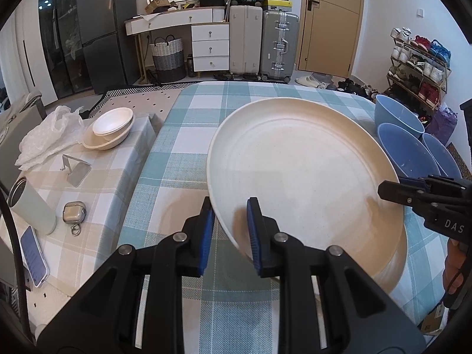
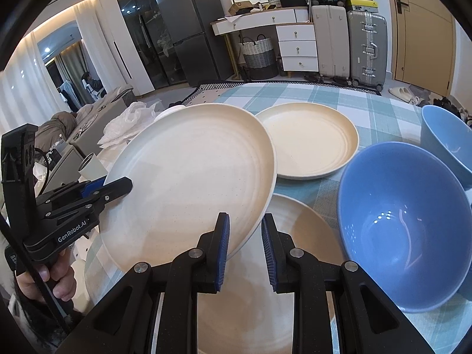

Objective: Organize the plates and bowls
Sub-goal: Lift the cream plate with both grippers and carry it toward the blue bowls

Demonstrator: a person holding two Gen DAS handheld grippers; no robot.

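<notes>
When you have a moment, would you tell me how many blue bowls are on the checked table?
3. The nearest bowl sits beside the lifted plate, one behind it, and another at the right edge. More may be hidden.

The cream plate is showing a matt, finely speckled surface, the blue bowl is glinting glossily, and the checked tablecloth is looking woven.

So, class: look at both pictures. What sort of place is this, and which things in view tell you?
Most likely a lived-in home, a studio-type room: a fridge, a dressing table with mirror, stacked suitcases and a full shoe rack surround the checked-cloth table.
</notes>
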